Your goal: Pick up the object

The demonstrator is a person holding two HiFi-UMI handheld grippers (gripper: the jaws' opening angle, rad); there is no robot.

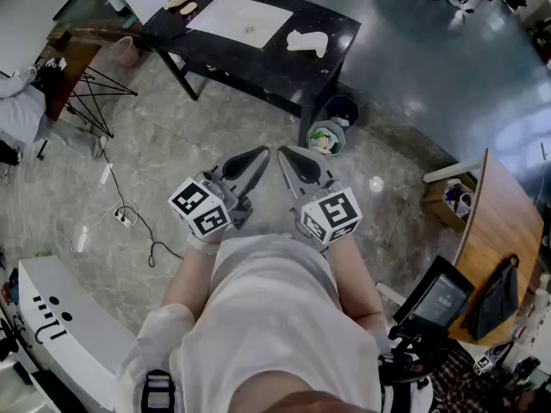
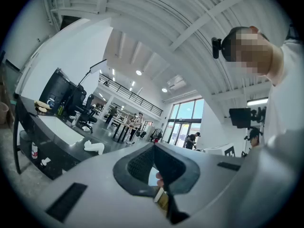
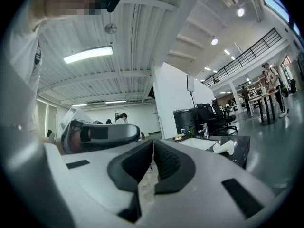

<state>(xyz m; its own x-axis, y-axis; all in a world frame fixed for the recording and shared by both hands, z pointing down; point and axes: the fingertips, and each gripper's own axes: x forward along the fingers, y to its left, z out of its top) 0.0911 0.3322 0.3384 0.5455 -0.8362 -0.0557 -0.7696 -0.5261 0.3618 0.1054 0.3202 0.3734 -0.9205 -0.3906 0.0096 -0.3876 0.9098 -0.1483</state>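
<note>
Black worktop [image 1: 258, 63] is seen well ahead of the person, with a white board [image 1: 241, 20] laid flat on it. Left gripper [image 1: 258, 156] and right gripper [image 1: 287, 156] are held side by side at the chest, tips nearly meeting, each with fingers pressed together and nothing pinched. White object [image 1: 307, 42] is left lying on the worktop just beside the board, well apart from both grippers.

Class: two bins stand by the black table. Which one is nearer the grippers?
The pale green bin, which holds rubbish. The dark blue bin stands farther off, behind it.
</note>
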